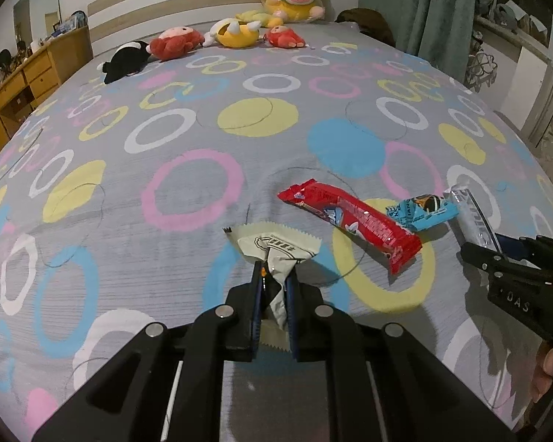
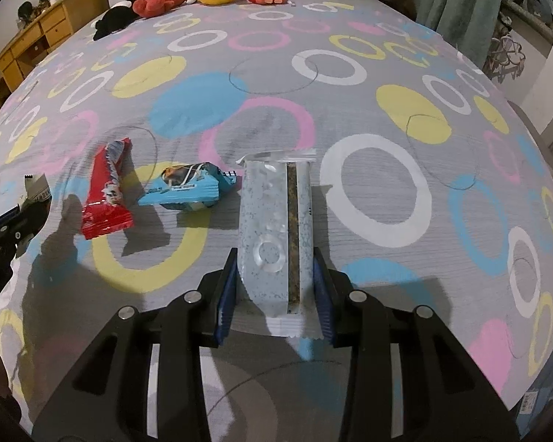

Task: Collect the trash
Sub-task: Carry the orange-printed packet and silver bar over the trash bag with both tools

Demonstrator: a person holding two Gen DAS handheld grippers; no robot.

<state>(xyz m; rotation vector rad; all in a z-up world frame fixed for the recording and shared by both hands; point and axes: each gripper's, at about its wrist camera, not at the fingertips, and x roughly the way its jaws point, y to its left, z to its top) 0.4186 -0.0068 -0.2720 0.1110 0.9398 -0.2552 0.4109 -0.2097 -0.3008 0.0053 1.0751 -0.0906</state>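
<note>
Crinkly cream wrapper [image 1: 276,254] pinched in your left gripper [image 1: 274,287], silver packet [image 2: 272,228] clamped in your right gripper [image 2: 276,287]: lift both straight, without loosening.

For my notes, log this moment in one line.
left gripper: shut on cream wrapper | right gripper: shut on silver wrapper | red wrapper, blue wrapper: on bed

We see a bed [image 1: 136,169] under a grey sheet printed with coloured rings. On it lie a red wrapper [image 1: 354,223], a blue wrapper [image 1: 422,211], and plush toys [image 1: 177,42] near the headboard.
</note>
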